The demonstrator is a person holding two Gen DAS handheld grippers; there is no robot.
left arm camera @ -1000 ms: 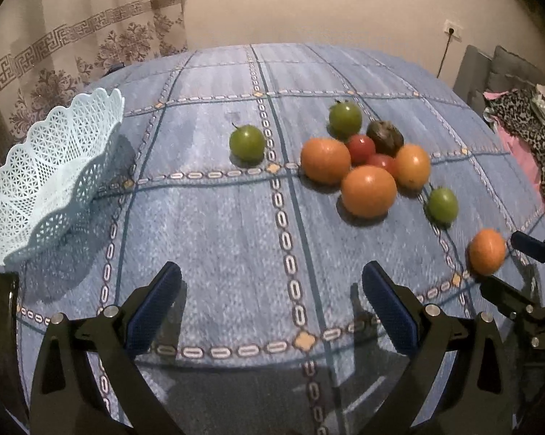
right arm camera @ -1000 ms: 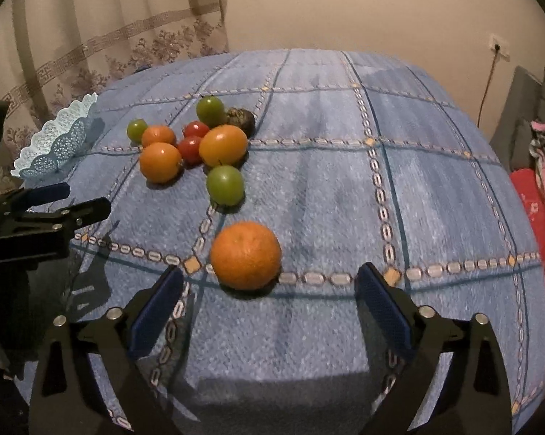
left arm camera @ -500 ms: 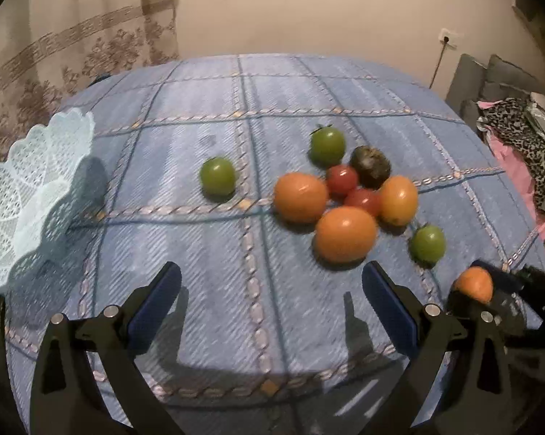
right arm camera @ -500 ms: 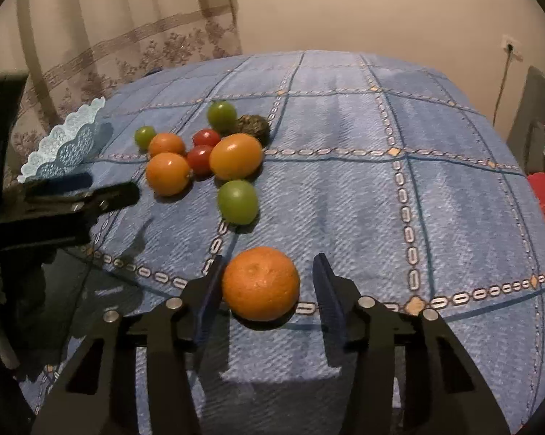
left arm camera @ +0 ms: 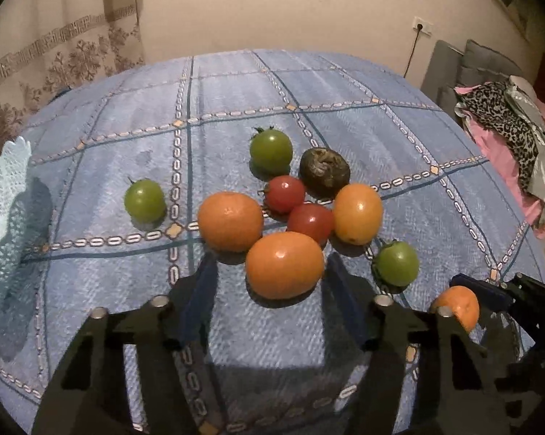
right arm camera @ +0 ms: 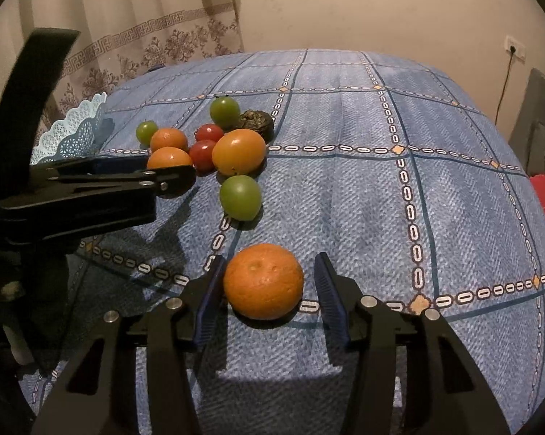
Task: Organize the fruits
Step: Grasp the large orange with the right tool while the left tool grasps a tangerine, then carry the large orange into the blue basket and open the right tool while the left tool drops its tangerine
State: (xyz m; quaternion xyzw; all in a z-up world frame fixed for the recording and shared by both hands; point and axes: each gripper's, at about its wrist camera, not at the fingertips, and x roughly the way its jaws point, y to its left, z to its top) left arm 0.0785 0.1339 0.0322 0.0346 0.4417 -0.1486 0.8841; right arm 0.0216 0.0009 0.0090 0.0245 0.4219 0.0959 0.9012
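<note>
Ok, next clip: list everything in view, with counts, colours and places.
orange fruits: four, orange; three clustered mid-table, one apart nearer the grippers
red tomatoes: two, red; middle of the cluster
green tomatoes: three, green; around the cluster's edges
dark fruit: one, brown-black; back of the cluster
basket: one, pale blue lattice; table's left edge
tablecloth: one, blue checked; covers the table
curtain: one, beige patterned; behind, left
left gripper: one, black, blue pads; open around the nearest clustered fruit
right gripper: one, same colours; open around the lone fruit
</note>
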